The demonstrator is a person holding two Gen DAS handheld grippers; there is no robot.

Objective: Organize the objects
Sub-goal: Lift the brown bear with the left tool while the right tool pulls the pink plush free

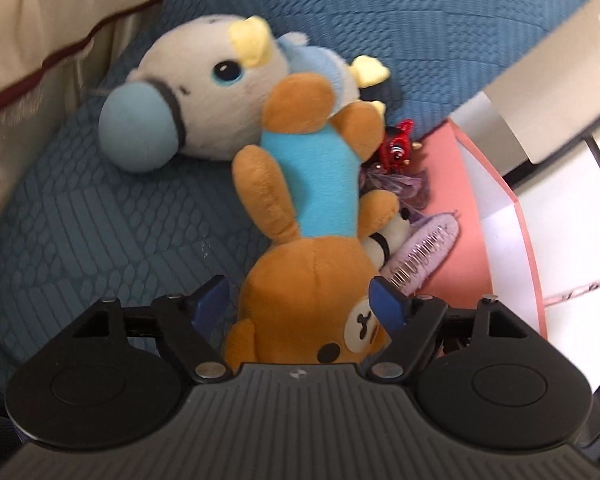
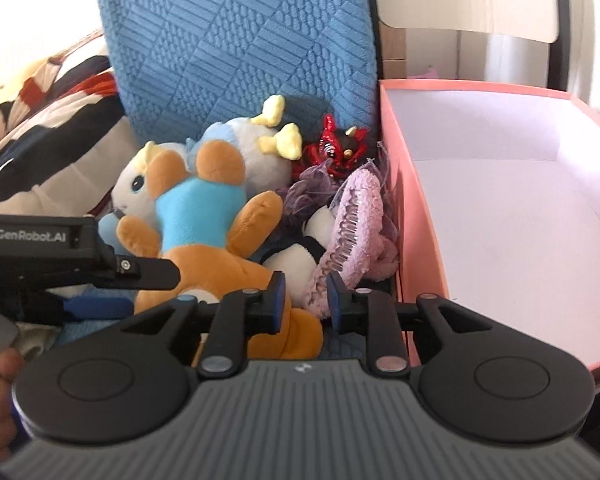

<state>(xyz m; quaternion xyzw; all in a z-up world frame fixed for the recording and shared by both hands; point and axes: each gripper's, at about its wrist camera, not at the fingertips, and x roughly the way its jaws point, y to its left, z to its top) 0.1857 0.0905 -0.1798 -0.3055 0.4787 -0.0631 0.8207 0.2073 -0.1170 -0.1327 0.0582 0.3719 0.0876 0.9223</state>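
A brown plush bear in a blue shirt (image 1: 312, 216) lies on a blue quilted cushion (image 1: 80, 220), its head between the fingers of my left gripper (image 1: 300, 304), which is open around it. Behind it lies a grey plush donkey (image 1: 188, 92). In the right wrist view the bear (image 2: 204, 232) lies left of a pink fluffy hair comb (image 2: 356, 216), a black and white plush (image 2: 300, 256) and a red toy (image 2: 336, 148). My right gripper (image 2: 303, 300) hangs open with a narrow gap just before the comb's lower end, holding nothing. The left gripper (image 2: 100, 280) shows at the left.
An open pink box (image 2: 404, 216) with a white inside stands to the right of the toys; it also shows in the left wrist view (image 1: 452, 184). A blue cushion back (image 2: 240, 48) rises behind. A striped blanket (image 2: 48, 132) lies at the left.
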